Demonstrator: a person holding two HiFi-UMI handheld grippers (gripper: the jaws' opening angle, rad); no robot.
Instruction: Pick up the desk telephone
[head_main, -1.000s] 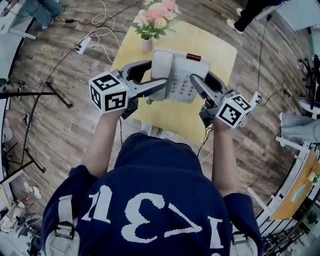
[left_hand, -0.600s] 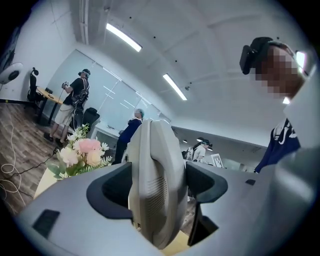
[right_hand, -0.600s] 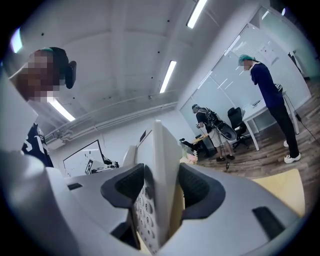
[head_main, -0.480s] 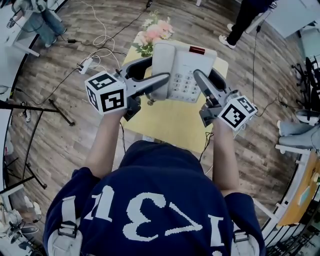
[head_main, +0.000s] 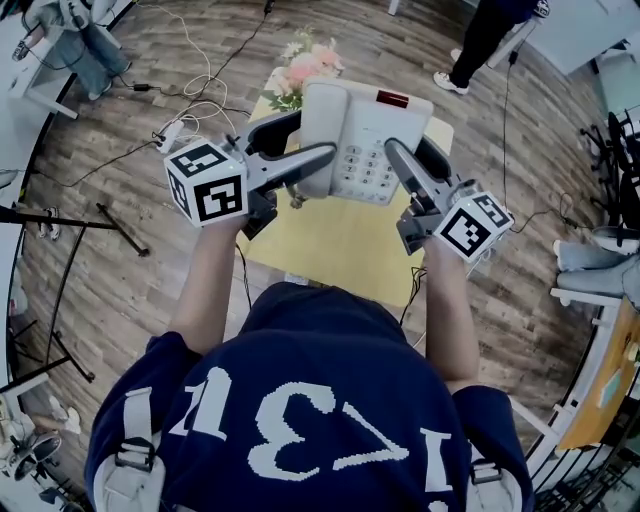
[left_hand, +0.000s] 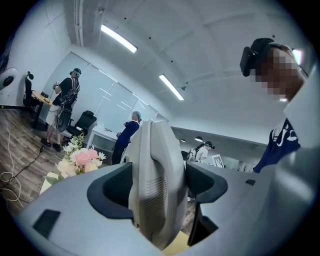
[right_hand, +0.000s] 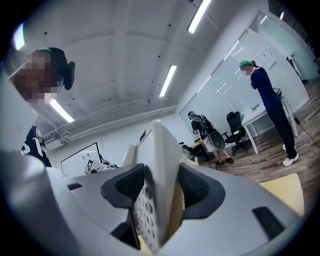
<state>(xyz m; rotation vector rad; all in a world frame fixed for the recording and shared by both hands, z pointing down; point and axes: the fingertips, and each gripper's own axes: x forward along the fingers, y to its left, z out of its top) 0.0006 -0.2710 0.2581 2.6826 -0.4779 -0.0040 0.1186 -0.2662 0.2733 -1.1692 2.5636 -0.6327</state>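
The white desk telephone (head_main: 368, 128) with a grey keypad and a red strip hangs in the air above the yellow table (head_main: 335, 245), tilted toward me. My left gripper (head_main: 314, 137) is shut on the handset (left_hand: 156, 180) at the phone's left side. My right gripper (head_main: 405, 146) is shut on the phone's right edge (right_hand: 161, 170), beside the keypad. In both gripper views the jaw pads press against the phone's body.
A vase of pink and white flowers (head_main: 306, 68) stands at the table's far left corner, partly behind the phone. Cables and a power strip (head_main: 168, 130) lie on the wood floor at left. A person (head_main: 487, 32) stands beyond the table.
Both grippers have lifted the telephone off the table and up toward me; over the last half second it has barely moved.
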